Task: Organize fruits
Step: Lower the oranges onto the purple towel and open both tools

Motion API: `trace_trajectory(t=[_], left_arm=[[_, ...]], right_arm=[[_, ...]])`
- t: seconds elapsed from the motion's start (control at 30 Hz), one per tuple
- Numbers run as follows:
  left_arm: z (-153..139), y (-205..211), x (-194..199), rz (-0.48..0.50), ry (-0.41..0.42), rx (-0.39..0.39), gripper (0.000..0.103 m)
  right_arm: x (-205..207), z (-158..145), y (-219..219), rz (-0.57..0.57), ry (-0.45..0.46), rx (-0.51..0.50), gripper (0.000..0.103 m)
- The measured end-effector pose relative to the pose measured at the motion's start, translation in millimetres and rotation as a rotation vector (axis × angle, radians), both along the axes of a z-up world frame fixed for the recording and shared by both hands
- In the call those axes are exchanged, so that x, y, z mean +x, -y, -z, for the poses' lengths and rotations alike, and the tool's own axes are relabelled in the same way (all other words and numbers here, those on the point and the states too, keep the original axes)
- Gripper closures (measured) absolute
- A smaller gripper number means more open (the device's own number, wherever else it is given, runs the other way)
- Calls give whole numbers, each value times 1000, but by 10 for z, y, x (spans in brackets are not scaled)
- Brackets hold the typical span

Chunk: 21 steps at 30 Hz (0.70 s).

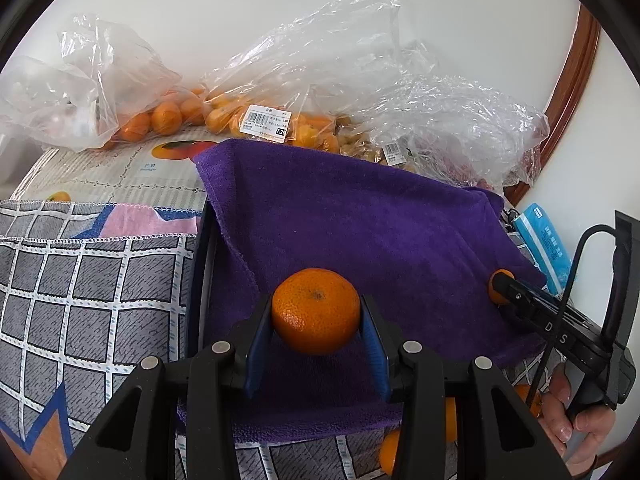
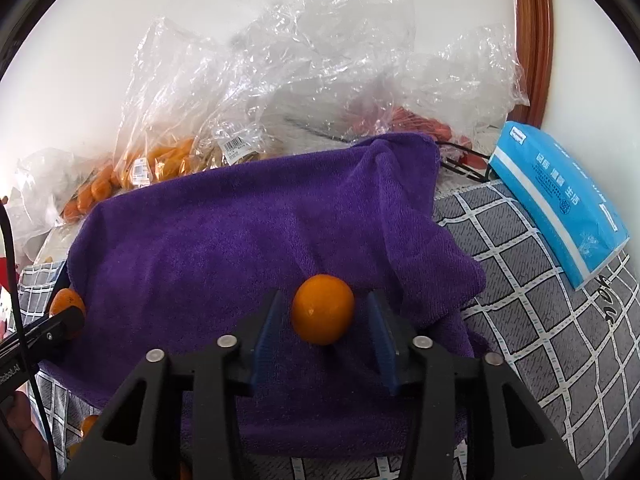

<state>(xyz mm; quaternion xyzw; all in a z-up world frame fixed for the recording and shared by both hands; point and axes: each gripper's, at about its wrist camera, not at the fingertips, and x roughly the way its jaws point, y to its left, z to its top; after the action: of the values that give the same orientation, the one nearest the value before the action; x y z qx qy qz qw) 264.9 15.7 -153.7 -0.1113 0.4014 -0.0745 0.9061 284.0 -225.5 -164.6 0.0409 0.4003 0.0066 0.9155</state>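
Left gripper [image 1: 316, 316]: jaws pinching mandarin [image 1: 316, 310] over purple towel [image 1: 360, 220]. Right gripper [image 2: 322, 312]: jaws spread, small smooth orange fruit [image 2: 322, 309] between them on towel, gaps either side. Beyond towel: clear plastic bags [image 1: 280, 92] of orange fruit against wall. Blue tissue pack [image 2: 560, 200] at right.
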Motion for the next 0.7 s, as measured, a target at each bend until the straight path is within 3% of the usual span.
trace_trajectory(t=[0.27, 0.47, 0.7], left_arm=[[6, 5, -1, 0, 1, 8, 63], [-3, -11, -20, -2, 11, -7, 62], [-81, -64, -86, -15, 61, -33, 54]], right_arm=[[-56, -92, -19, 5, 46, 6, 36], [-89, -132, -14, 12, 71, 9, 31], [-123, -179, -13, 52, 97, -21, 29]])
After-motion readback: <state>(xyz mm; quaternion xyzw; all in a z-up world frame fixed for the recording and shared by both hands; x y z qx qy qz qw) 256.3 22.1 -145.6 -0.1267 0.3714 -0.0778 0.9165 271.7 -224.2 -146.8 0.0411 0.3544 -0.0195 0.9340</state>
